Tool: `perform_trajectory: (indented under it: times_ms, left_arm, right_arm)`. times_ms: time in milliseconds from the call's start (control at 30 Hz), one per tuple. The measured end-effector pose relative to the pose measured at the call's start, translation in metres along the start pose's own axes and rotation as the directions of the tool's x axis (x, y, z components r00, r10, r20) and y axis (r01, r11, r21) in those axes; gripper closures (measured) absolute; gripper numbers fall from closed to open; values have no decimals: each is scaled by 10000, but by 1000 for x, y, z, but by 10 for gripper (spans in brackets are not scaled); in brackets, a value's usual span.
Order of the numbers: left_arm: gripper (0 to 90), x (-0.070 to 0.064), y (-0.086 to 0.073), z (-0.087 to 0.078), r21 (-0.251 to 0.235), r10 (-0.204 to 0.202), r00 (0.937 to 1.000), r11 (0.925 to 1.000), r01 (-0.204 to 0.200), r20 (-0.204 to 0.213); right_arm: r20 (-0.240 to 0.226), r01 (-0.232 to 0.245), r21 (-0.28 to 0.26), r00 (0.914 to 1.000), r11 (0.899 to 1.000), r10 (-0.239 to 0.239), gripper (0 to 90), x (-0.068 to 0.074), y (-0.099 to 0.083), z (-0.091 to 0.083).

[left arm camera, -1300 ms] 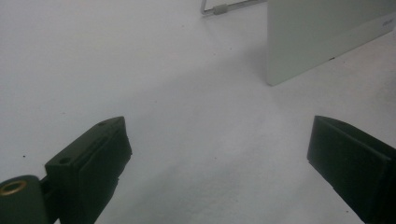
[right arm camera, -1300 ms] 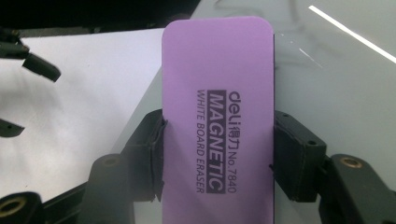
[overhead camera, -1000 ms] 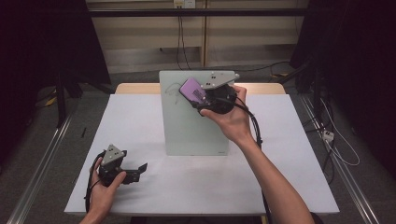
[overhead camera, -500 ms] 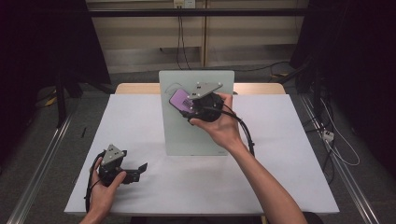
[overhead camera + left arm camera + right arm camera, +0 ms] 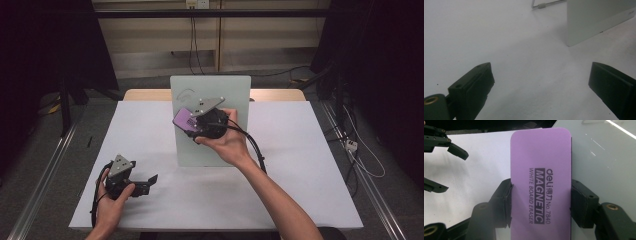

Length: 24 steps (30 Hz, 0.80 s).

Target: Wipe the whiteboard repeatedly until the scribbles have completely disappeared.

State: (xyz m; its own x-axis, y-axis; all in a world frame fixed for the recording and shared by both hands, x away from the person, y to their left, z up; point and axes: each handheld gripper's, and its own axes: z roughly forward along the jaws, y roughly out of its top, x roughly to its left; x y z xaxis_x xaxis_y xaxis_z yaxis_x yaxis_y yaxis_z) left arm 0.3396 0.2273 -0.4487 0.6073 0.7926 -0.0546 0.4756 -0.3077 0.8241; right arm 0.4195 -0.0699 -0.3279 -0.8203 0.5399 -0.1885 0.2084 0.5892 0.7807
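A purple whiteboard eraser (image 5: 185,119) printed "MAGNETIC WHITE BOARD ERASER" (image 5: 541,170) is clamped between the jaws of my right gripper (image 5: 191,125), which is shut on its two long sides (image 5: 541,202). The eraser is held against the face of a small pale whiteboard (image 5: 220,90) propped on the table's middle, toward the board's left edge. The board's glossy surface (image 5: 604,157) lies right behind the eraser. My left gripper (image 5: 148,183) rests low on the white table at the front left, open, with nothing between its jaws (image 5: 541,82).
The white table top (image 5: 305,150) spreads on both sides of the board. The board's lower corner (image 5: 594,22) and a wire stand leg (image 5: 541,5) lie ahead of the left gripper. Cables (image 5: 255,147) trail from the right gripper. Dark floor surrounds the table.
My right gripper has carried the eraser leftward and down across the whiteboard, toward the person. The left gripper has stayed in place.
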Motion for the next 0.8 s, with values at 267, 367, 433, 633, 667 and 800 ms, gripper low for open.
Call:
perform_trajectory:
  times_ms: [267,367,433,633,667,800]
  left_arm:
    - [55,0,0,-1,-25,-33,10000,10000,33,22]
    - [55,0,0,-1,-101,-107,9999,9999,106,-10]
    - [55,0,0,-1,-79,-115,9999,9999,115,-2]
    - [55,1,0,-1,-30,-14,10000,10000,14,16]
    - [55,0,0,-1,-88,-71,10000,9999,71,34]
    - [55,0,0,-1,-80,-92,10000,9999,92,35]
  right_arm:
    - [101,-194,-428,9998,9989,199,419,-14,11,-12]
    - [334,-254,-583,9991,9980,274,419,-23,21,-21]
    - [596,-206,-634,9979,9978,244,419,-28,28,-27]
    - [1060,-114,-591,9942,9982,176,419,-36,44,-37]
    - [1048,-120,-596,9943,9982,182,419,-37,46,-37]
    - [1052,-78,-556,9944,9984,136,419,-32,49,-30]
